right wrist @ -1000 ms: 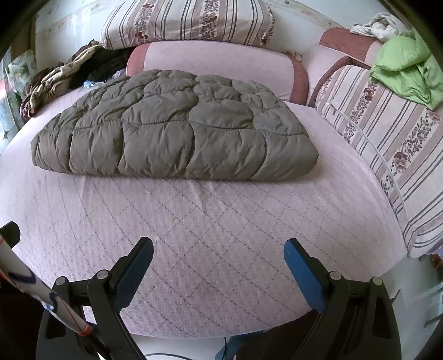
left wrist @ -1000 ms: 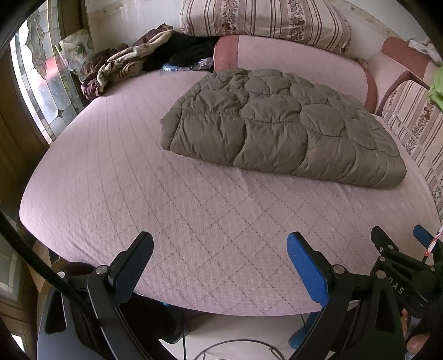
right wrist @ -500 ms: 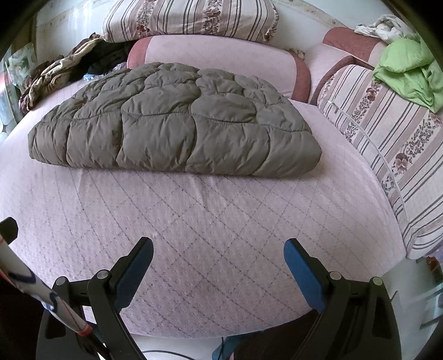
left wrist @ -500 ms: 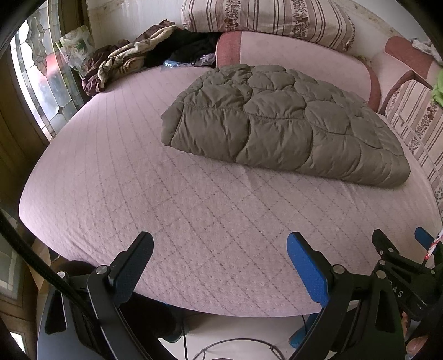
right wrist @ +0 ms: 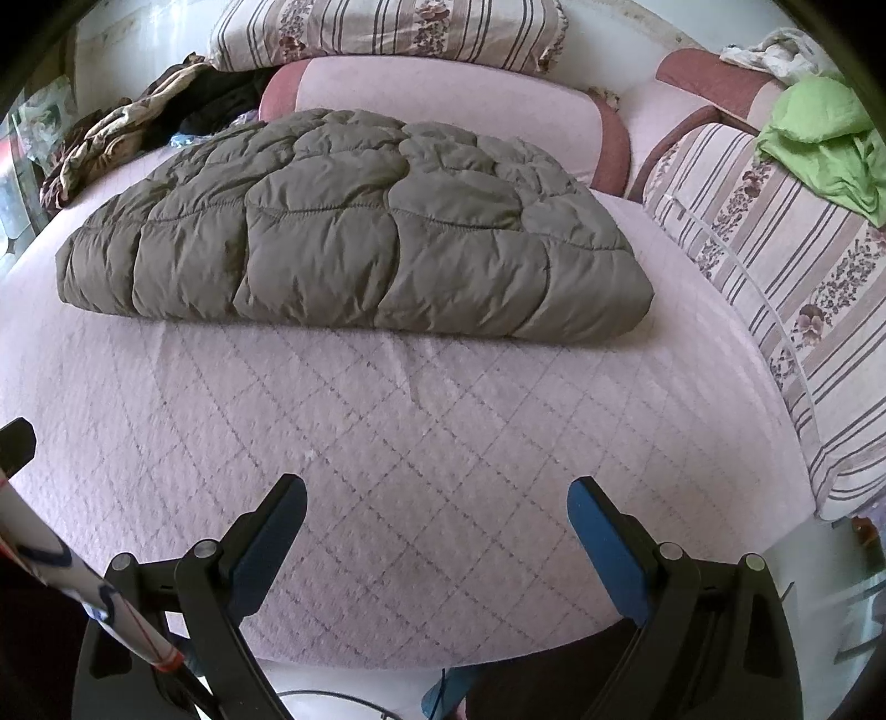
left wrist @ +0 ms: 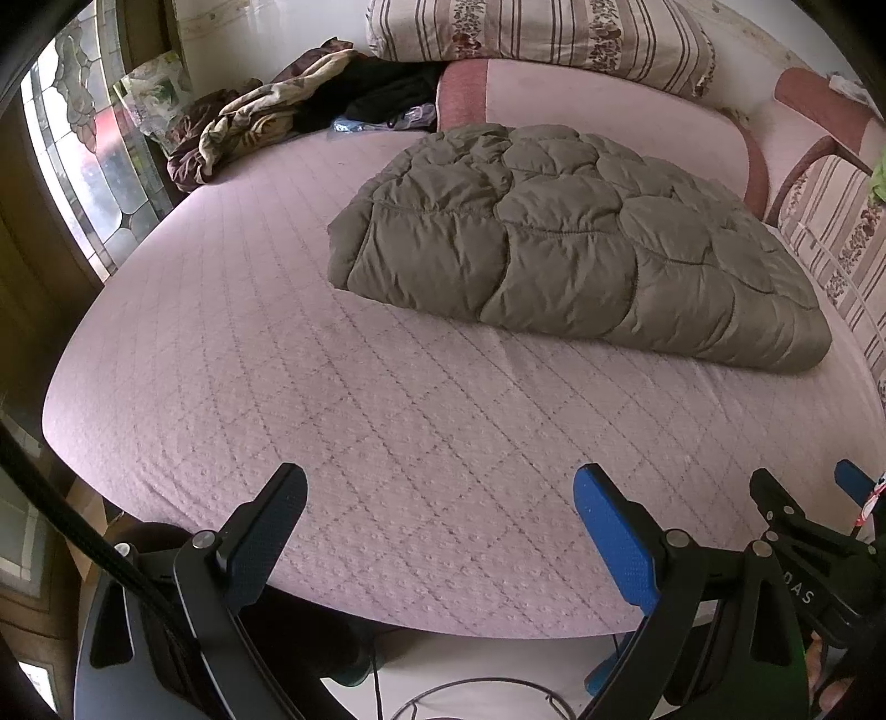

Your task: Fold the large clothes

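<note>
Folded olive-green quilted puffer coat [right wrist: 354, 232] lies flat on pink quilted bed [right wrist: 443, 454], long axis crosswise ahead of both tongs. Left tongs [left wrist: 440, 531] and right tongs [right wrist: 437, 531] gape wide, holding nothing.

A round bed covered in pale pink quilted fabric with a diamond stitch pattern [left wrist: 387, 399] fills the room. At twelve o'clock a curved pink padded headboard with darker rose edging [right wrist: 443, 94] carries a beige striped floral cushion [left wrist: 531, 33]. At nine o'clock daylight comes through a leaded stained-glass window in a dark wooden frame [left wrist: 83, 166]. At three o'clock more striped floral upholstery [right wrist: 786, 288] rims the bed. The pale floor [right wrist: 847, 620] shows at four o'clock.
</note>
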`<state>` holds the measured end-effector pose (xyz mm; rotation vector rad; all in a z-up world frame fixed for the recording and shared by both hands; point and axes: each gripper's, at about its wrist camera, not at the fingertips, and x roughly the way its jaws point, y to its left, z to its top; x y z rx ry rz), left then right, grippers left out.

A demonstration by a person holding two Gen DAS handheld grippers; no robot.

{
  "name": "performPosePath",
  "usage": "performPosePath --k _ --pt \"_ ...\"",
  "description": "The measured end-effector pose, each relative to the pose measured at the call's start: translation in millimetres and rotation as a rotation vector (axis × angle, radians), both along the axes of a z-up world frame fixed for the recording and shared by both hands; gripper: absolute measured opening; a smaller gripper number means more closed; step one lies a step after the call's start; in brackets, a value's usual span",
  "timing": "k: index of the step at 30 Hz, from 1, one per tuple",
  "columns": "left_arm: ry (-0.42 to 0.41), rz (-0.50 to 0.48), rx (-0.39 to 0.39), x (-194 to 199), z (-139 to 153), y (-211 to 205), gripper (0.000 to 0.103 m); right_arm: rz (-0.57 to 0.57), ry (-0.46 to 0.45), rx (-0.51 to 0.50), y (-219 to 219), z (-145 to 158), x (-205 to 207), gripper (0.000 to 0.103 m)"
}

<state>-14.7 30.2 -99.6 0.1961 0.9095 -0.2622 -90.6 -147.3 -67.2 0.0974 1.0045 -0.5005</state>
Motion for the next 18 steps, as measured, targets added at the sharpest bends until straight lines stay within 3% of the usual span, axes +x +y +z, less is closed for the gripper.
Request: performPosePath --k 18 --pt "0.004 -0.013 0.011 -3 -2 -6 0.097 -0.029 0.046 0.0 -18 0 -5 0.097"
